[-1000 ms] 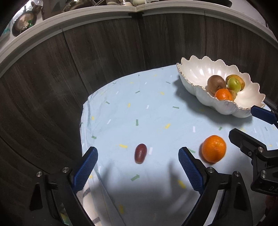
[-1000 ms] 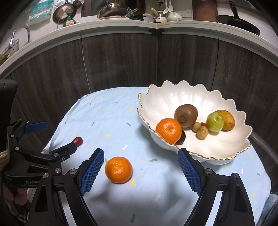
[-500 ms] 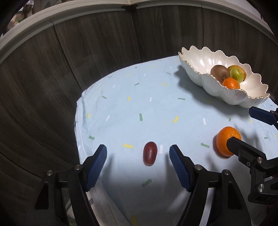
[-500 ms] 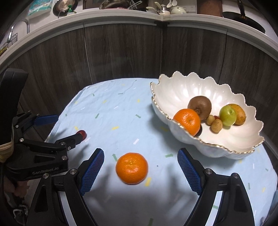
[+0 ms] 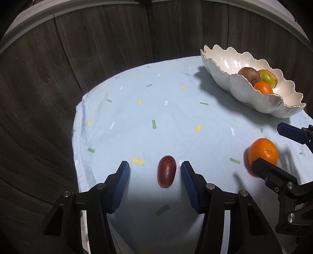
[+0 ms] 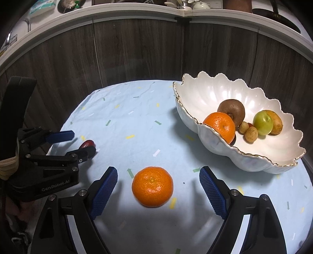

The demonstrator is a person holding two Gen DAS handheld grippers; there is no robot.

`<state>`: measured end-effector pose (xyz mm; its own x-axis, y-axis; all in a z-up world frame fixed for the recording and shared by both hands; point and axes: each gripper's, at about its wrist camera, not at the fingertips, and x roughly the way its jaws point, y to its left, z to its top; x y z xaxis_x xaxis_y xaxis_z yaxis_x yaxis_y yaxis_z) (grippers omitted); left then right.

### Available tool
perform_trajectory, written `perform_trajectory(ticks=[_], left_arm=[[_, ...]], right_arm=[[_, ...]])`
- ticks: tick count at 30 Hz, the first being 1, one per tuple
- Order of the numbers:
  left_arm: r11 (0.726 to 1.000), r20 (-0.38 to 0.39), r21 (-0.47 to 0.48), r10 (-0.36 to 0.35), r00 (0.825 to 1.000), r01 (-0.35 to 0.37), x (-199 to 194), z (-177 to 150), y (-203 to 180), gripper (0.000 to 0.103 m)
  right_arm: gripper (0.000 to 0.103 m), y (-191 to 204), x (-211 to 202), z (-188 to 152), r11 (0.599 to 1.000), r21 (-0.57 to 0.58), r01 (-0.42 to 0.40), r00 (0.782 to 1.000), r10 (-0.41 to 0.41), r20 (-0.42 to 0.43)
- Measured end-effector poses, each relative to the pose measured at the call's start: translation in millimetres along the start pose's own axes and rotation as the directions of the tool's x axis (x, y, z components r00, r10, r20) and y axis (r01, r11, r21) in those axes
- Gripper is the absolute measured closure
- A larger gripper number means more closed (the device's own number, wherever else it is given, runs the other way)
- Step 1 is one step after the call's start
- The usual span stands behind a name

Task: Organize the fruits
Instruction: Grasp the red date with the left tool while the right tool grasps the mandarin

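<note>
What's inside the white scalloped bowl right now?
The white scalloped bowl with gold rim holds an orange mandarin, a brown kiwi, a green apple-like fruit, a yellow-brown fruit and two small tan fruits. Something dark under the mandarin is mostly covered.

A pale blue cloth (confetti-printed) lies before dark wood cabinets under a cluttered counter.
</note>
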<state>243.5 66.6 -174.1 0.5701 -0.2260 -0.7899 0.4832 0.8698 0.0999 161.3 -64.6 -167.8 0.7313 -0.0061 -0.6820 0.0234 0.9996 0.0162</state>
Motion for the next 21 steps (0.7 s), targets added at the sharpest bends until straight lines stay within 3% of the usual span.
perform_trajectory(ticks=[12,17,21], left_arm=[[0.999,0.003,-0.016,-0.046,0.999,0.046,3,0,0,0.065],[0.998,0.008,-0.015,-0.055,0.998,0.055,2,0,-2,0.082],[0.998,0.011,-0.012,-0.057,0.998,0.058,2,0,-2,0.084]], right_arm=[[0.038,-1,10,0,0.998,0.021,-0.066,0.996,0.067,-0.052],[0.049,-5,15,-1,0.995,0.044,-0.089,0.993,0.093,-0.075],[0.057,-8,17,-2,0.993,0.058,-0.100,0.991,0.105,-0.084]])
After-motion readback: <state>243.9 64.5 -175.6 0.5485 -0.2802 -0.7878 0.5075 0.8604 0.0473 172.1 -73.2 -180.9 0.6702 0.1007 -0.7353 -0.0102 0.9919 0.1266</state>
